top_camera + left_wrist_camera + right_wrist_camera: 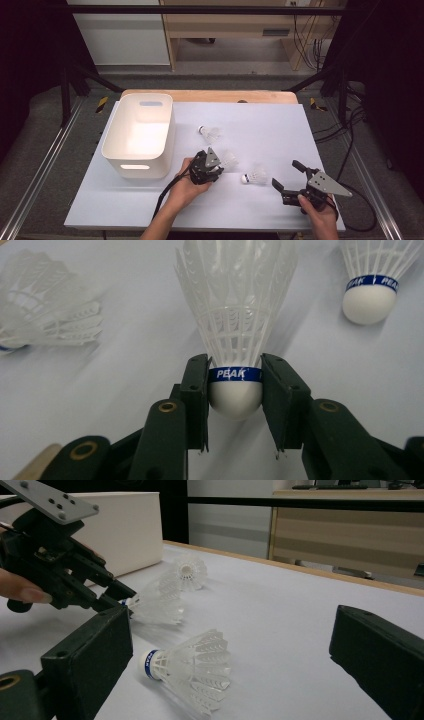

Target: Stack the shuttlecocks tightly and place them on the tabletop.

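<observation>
Three white feather shuttlecocks with blue bands are on the white table sheet (280,125). My left gripper (220,165) (235,375) is shut on the cork of the middle shuttlecock (230,159) (235,315), its jaws pressing both sides at the blue band. A second shuttlecock (255,176) (190,672) lies on its side between the two grippers. The third shuttlecock (210,133) (187,572) rests farther back. My right gripper (288,174) (232,630) is wide open at the front right, holding nothing, with the lying shuttlecock ahead of its left jaw.
A white plastic bin (120,150) (125,525) with handle slots stands on the left of the table, just left of my left hand. A wooden table edge (210,94) runs along the back. Cables trail off the front and right sides.
</observation>
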The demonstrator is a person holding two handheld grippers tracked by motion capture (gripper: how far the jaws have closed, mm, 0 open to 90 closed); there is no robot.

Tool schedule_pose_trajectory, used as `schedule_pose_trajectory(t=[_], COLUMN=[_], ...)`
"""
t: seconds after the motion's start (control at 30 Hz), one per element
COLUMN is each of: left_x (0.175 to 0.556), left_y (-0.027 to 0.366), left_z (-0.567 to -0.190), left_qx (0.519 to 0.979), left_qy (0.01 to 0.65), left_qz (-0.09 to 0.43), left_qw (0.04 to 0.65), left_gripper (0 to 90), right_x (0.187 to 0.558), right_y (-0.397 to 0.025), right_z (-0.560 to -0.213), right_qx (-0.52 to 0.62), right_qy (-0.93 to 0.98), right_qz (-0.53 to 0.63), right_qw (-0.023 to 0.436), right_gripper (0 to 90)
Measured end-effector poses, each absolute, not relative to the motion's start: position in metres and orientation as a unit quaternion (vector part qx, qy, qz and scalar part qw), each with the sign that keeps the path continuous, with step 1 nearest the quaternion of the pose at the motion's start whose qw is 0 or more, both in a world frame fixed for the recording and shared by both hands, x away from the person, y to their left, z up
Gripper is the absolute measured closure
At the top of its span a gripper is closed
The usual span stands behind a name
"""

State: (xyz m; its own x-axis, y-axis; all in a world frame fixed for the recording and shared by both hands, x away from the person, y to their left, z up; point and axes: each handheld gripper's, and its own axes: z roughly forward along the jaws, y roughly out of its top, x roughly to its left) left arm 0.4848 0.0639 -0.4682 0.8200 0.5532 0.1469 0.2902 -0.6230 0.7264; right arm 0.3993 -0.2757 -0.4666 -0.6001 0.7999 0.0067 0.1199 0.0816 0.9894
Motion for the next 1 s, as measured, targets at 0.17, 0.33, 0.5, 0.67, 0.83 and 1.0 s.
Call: schedule_pose_trajectory(t=[0.17, 0.33, 0.5, 0.67, 0.83, 1.0], left_x=[0.479, 0.471, 0.463, 0.457, 0.454, 0.45], left_y=[0.086, 0.105, 0.117, 0.124, 0.128, 0.13], left_z=[-0.465, -0.465, -0.465, -0.464, -0.466, -0.468], left_qx=[0.883, 0.884, 0.887, 0.891, 0.893, 0.895], left_qy=[0.236, 0.234, 0.226, 0.214, 0.209, 0.203], left_qz=[0.193, 0.199, 0.2, 0.201, 0.199, 0.198], left_qw=[0.358, 0.352, 0.349, 0.347, 0.345, 0.344], left_gripper=[65.1, 65.0, 65.0, 65.0, 65.0, 65.0], right_x=[0.4, 0.4, 0.4, 0.4, 0.4, 0.4], right_y=[-0.274, -0.273, -0.272, -0.273, -0.273, -0.273], right_z=[-0.467, -0.468, -0.468, -0.469, -0.469, -0.469], right_qx=[0.342, 0.344, 0.346, 0.348, 0.349, 0.349], right_qy=[0.677, 0.678, 0.678, 0.678, 0.677, 0.677], right_qz=[0.584, 0.581, 0.58, 0.579, 0.579, 0.579], right_qw=[0.289, 0.29, 0.29, 0.292, 0.291, 0.291], right_gripper=[4.1, 4.1, 4.1, 4.1, 4.1, 4.1])
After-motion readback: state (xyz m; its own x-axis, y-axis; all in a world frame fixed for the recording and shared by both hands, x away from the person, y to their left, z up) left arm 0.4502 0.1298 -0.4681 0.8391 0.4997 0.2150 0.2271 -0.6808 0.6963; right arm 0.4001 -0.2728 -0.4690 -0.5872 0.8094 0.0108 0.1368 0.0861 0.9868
